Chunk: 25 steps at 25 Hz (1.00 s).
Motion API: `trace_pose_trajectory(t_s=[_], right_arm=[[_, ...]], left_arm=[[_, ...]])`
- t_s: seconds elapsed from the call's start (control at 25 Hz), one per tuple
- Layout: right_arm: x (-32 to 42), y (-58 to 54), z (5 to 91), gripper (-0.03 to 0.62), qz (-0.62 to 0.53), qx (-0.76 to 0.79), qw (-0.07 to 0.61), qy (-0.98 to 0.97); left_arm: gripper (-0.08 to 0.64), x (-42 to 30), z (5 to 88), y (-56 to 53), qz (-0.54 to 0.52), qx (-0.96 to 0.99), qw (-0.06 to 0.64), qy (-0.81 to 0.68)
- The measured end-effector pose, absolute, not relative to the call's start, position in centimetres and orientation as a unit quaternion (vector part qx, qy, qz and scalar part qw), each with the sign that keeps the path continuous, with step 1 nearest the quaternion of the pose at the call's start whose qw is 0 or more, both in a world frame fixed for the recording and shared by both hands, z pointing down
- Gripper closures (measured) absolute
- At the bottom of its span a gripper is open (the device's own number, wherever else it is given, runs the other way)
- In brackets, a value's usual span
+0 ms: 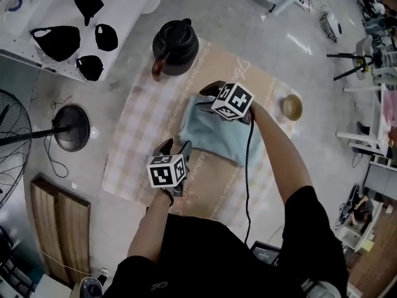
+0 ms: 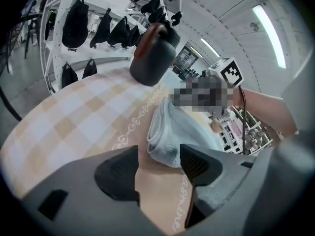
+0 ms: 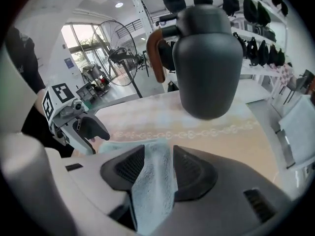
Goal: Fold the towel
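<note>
Right tongs (image 3: 158,155) clamp one towel (image 3: 150,195); left tongs (image 2: 158,156) spread; one kettle (image 1: 175,45).

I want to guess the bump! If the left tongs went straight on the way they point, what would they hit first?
Probably the checked tablecloth, just in front of the blue towel. The left tongs stand open and empty; depth is unclear, so maybe the towel's edge.
</note>
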State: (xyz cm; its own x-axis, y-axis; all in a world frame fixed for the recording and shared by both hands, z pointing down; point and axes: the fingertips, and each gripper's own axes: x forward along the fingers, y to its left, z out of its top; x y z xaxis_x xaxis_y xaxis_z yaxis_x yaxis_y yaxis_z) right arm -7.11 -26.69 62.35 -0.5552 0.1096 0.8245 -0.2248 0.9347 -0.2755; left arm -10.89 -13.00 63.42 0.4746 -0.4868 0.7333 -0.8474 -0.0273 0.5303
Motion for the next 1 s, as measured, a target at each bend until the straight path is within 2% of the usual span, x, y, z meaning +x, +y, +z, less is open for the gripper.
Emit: trace_pose_trajectory(t_s=[0.28, 0.72, 0.84, 0.88, 0.92, 1.0], right_arm=[[-7.4, -25.9, 65.7, 0.405, 0.180, -0.009, 0.512, -0.840], [-7.7, -26.3, 66.7, 0.417, 0.198, -0.021, 0.513, -0.835], [-7.7, -26.2, 66.7, 0.446, 0.191, -0.031, 0.515, -0.835], [-7.8, -26.0, 66.6, 0.475, 0.187, -0.038, 0.514, -0.836], [-7.8, -25.8, 66.6, 0.512, 0.183, -0.044, 0.512, -0.838], [-7.9, -25.6, 66.5, 0.523, 0.173, -0.046, 0.508, -0.843]], left_arm=[[0.291, -10.6, 64.9, -13.3, 0.196, 0.680, 0.518, -0.480], [0.315, -10.3, 66.2, -13.2, 0.213, 0.659, 0.526, -0.494], [0.374, -10.5, 66.5, -13.2, 0.223, 0.650, 0.529, -0.498], [0.437, -10.4, 66.5, -13.2, 0.226, 0.649, 0.530, -0.497], [0.459, -10.3, 66.5, -13.2, 0.229, 0.650, 0.529, -0.496], [0.490, -10.0, 66.4, -13.4, 0.233, 0.653, 0.522, -0.496]])
